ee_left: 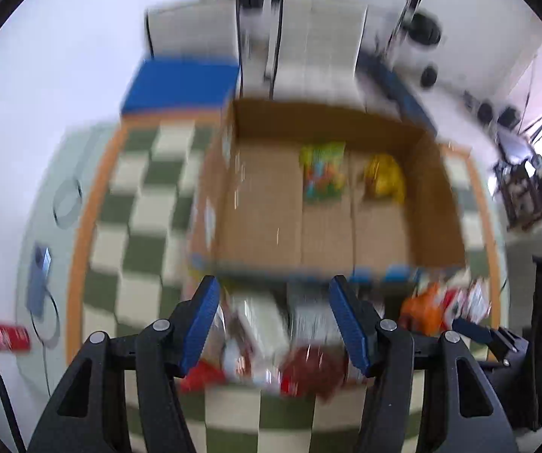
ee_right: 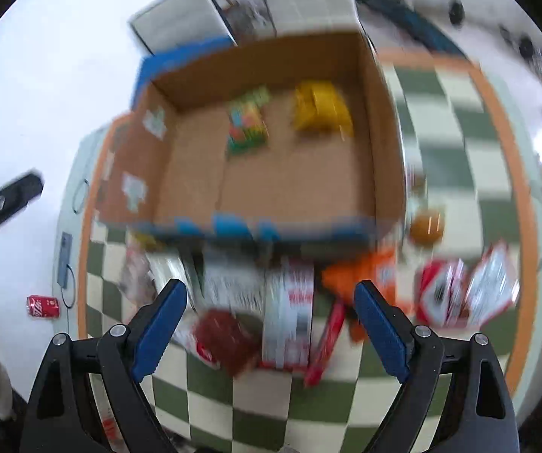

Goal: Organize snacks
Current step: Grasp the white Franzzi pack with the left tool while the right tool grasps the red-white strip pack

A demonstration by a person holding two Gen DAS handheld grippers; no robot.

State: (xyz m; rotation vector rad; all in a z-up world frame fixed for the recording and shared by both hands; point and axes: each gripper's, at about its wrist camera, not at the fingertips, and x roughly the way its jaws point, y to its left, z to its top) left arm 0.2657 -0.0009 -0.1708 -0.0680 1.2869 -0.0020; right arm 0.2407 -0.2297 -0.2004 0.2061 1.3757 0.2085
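Observation:
An open cardboard box [ee_left: 437,196] [ee_right: 384,128] stands on a green-and-cream checkered mat. Inside it lie a green multicoloured snack bag [ee_left: 323,171] [ee_right: 247,122] and a yellow bag [ee_left: 384,179] [ee_right: 322,109]. A blurred pile of snack packets lies in front of the box: a dark red packet [ee_left: 314,372] [ee_right: 225,339], a white box [ee_right: 290,313], an orange bag [ee_left: 422,309] [ee_right: 361,275] and red-and-white packets [ee_right: 463,294]. My left gripper [ee_left: 273,324] is open and empty above the pile. My right gripper [ee_right: 271,328] is open and empty above the pile.
The mat [ee_left: 139,204] [ee_right: 459,120] has an orange border. A red can [ee_left: 8,336] [ee_right: 42,306] and a grey device with a cable [ee_left: 39,275] [ee_right: 64,260] lie on the white floor to the left. A blue block [ee_left: 180,85] sits behind the box.

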